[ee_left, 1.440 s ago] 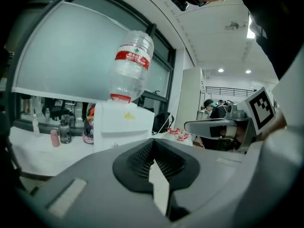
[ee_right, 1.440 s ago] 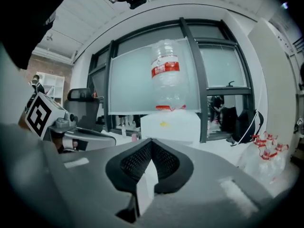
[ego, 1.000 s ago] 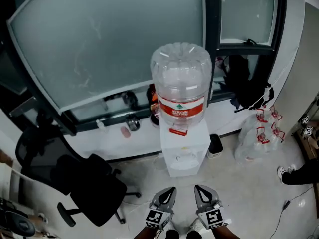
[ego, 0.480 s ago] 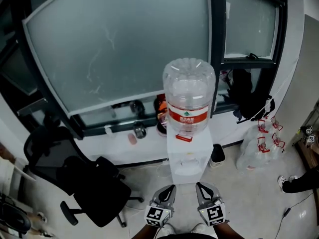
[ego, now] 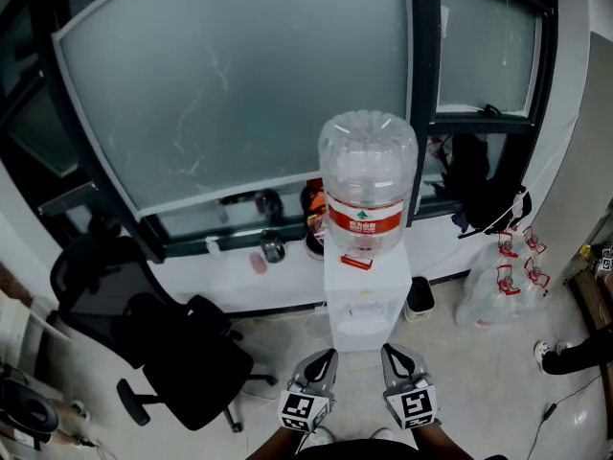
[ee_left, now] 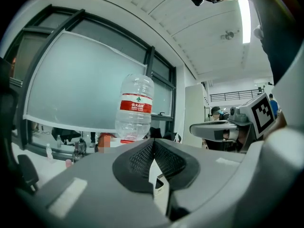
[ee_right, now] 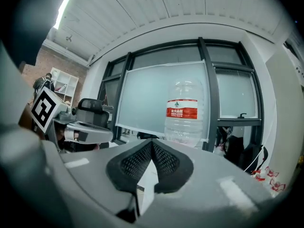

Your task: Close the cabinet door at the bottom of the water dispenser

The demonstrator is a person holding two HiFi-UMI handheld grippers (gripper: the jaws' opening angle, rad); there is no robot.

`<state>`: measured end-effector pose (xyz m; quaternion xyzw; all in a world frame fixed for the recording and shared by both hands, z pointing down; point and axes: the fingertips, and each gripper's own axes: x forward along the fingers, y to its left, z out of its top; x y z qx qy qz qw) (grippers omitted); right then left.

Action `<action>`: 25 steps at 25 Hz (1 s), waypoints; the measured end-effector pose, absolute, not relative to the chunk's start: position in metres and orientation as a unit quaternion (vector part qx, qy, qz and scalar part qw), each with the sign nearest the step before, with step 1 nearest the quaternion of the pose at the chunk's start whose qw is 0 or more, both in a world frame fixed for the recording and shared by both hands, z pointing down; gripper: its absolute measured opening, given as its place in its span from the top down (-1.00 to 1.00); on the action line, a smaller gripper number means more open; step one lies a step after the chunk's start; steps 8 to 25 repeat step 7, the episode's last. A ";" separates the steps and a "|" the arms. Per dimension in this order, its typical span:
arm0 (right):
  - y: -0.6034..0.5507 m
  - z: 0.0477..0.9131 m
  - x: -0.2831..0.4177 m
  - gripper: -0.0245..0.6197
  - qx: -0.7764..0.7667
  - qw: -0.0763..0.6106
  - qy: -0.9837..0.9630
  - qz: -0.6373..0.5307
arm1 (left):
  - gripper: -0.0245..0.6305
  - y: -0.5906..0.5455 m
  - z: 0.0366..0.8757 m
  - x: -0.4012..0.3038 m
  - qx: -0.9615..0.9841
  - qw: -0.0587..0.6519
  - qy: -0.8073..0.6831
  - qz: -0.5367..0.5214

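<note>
The white water dispenser [ego: 362, 307] stands against the window wall, with a clear bottle [ego: 369, 185] bearing a red label on top. Seen from above, its bottom cabinet door is hidden. My left gripper [ego: 328, 356] and right gripper [ego: 389, 351] are held side by side just in front of the dispenser, both shut and empty. In the left gripper view the bottle [ee_left: 135, 109] rises above the closed pads [ee_left: 142, 158]. From the right gripper view, the bottle [ee_right: 184, 113] shows over the closed pads [ee_right: 164, 160], and a strip of white dispenser front shows below them.
A black office chair [ego: 182, 362] stands to the left on the floor. Right of the dispenser are a small black bin [ego: 418, 298] and a clear plastic bag [ego: 493, 281]. A person's shoe [ego: 544, 353] shows at the far right. Cups and a black bag [ego: 479, 185] sit on the sill.
The head view has shifted, so the dispenser now sits a little more to the right in the picture. Both grippers stay shut, side by side in front of it.
</note>
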<state>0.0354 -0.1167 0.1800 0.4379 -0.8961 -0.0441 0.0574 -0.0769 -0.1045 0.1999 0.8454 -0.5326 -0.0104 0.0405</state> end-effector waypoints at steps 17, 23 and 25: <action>-0.122 0.172 0.037 0.92 0.443 0.053 -0.894 -0.051 | 0.87 -0.110 0.187 -0.085 0.841 0.030 -0.540 -0.017; -0.122 0.172 0.037 0.92 0.443 0.053 -0.894 -0.051 | 0.87 -0.110 0.187 -0.085 0.841 0.030 -0.540 -0.017; -0.122 0.172 0.037 0.92 0.443 0.053 -0.894 -0.051 | 0.87 -0.110 0.187 -0.085 0.841 0.030 -0.540 -0.017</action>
